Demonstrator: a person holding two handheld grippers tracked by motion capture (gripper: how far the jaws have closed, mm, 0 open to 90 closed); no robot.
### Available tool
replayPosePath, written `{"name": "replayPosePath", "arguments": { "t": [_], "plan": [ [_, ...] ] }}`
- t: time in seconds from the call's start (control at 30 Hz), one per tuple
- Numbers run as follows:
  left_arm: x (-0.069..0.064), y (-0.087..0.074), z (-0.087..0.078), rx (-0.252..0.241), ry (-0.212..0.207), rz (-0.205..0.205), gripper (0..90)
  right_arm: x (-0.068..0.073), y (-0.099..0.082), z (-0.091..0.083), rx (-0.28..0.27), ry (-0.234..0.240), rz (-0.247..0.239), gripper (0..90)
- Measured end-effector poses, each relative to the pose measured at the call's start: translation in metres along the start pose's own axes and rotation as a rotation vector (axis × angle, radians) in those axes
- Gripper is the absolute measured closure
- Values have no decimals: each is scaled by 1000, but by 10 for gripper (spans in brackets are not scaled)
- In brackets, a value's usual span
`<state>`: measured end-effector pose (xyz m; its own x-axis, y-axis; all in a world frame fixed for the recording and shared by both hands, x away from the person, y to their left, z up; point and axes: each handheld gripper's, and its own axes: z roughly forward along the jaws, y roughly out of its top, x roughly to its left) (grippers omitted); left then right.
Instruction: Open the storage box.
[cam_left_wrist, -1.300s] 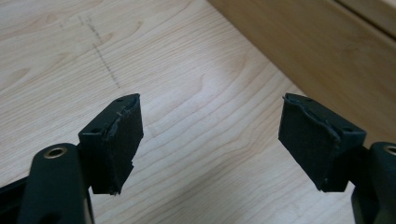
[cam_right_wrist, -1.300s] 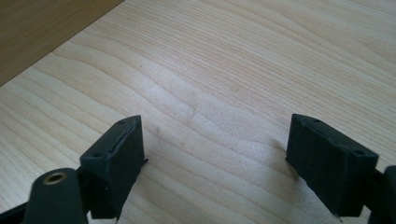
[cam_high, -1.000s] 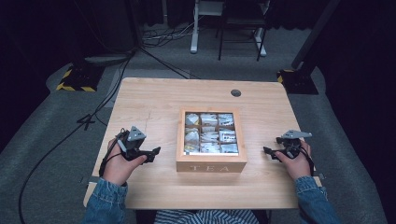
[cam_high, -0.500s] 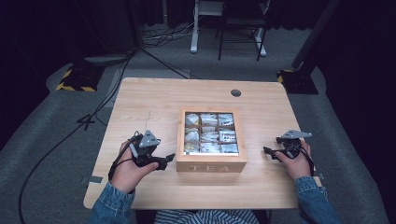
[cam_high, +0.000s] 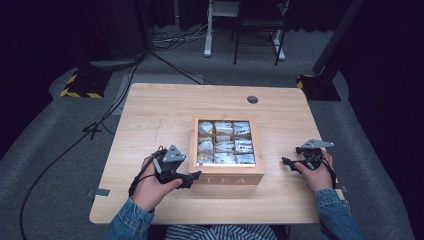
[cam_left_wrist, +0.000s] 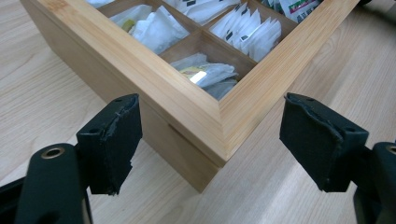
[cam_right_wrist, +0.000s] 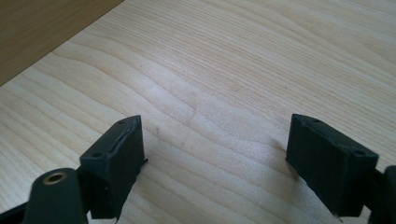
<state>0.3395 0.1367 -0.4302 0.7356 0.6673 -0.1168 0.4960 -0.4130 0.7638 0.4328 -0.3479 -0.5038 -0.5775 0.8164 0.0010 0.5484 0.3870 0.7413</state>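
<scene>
Tea box (cam_high: 227, 150) sits mid-table, "TEA" front facing the person, long axis front to back. Left gripper (cam_high: 192, 177) view shows its near-left corner between wide, just-opening jaws, untouched. Right gripper (cam_high: 287, 163) rests apart, jaws wide.
</scene>
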Motion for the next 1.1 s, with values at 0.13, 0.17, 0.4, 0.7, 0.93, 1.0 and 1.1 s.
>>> {"name": "replayPosePath", "arguments": {
  "t": [0.13, 0.17, 0.4, 0.7, 0.93, 1.0, 1.1],
  "plan": [
    [-4, -2, 9, -10, 12, -12, 208, 0, 0, 0, 0, 0, 0, 193],
    [-4, -2, 9, -10, 12, -12, 205, 0, 0, 0, 0, 0, 0, 193],
    [-8, -4, 19, 2, 47, -19, 134, 0, 0, 0, 0, 0, 0, 193],
    [-11, -7, 26, 23, 80, 10, 110, 0, 0, 0, 0, 0, 0, 193],
    [-13, -7, 26, 43, 101, 44, 151, 0, 0, 0, 1, 1, -1, 191],
    [-13, -7, 26, 43, 101, 42, 156, 0, 0, 0, 1, 1, -1, 191],
    [-13, -7, 25, 44, 105, 43, 159, 0, 0, 0, 1, 1, -1, 191]
  ]
}}
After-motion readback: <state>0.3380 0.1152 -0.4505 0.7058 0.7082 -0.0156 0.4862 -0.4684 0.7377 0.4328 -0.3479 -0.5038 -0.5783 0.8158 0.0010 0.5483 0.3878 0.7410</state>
